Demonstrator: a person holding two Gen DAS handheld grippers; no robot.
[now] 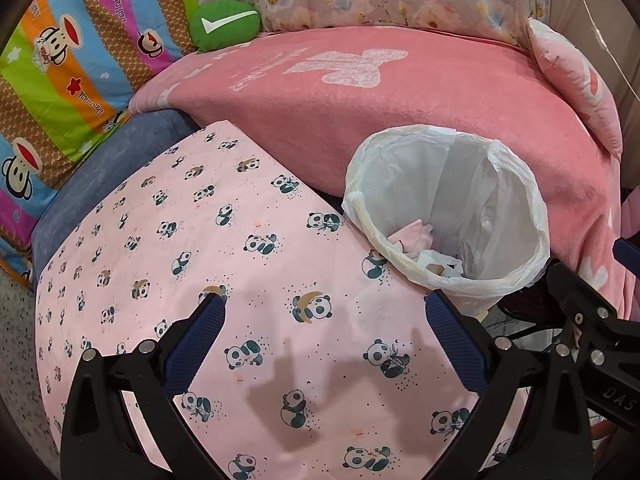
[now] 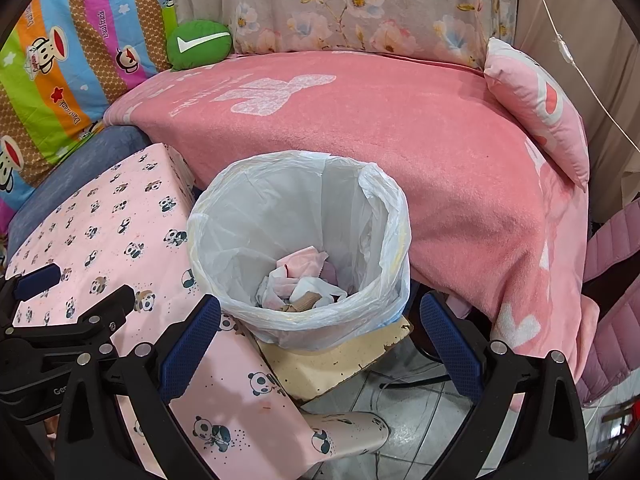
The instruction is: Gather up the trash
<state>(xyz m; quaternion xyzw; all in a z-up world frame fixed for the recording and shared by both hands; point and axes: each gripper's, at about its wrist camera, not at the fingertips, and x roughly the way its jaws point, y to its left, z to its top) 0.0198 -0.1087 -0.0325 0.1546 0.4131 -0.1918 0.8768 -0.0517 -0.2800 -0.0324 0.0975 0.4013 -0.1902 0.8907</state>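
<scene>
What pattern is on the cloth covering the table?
Pale pink cloth printed with small black-and-white pandas, shown best in the left wrist view.

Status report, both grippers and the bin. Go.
Left gripper open, empty, over panda cloth. Right gripper open, empty, at lined trash bin. Crumpled trash in the bin. Nothing in the way.

The striped monkey-print quilt (image 1: 68, 60), far left of the left tool (image 1: 324, 312), reads "Paul Frank" and "Captain". A green cushion (image 1: 225, 24) beyond shows a white check mark. The right tool's (image 2: 320, 312) body, seen at right, reads "DAS"; the left's begins "Ger".
</scene>
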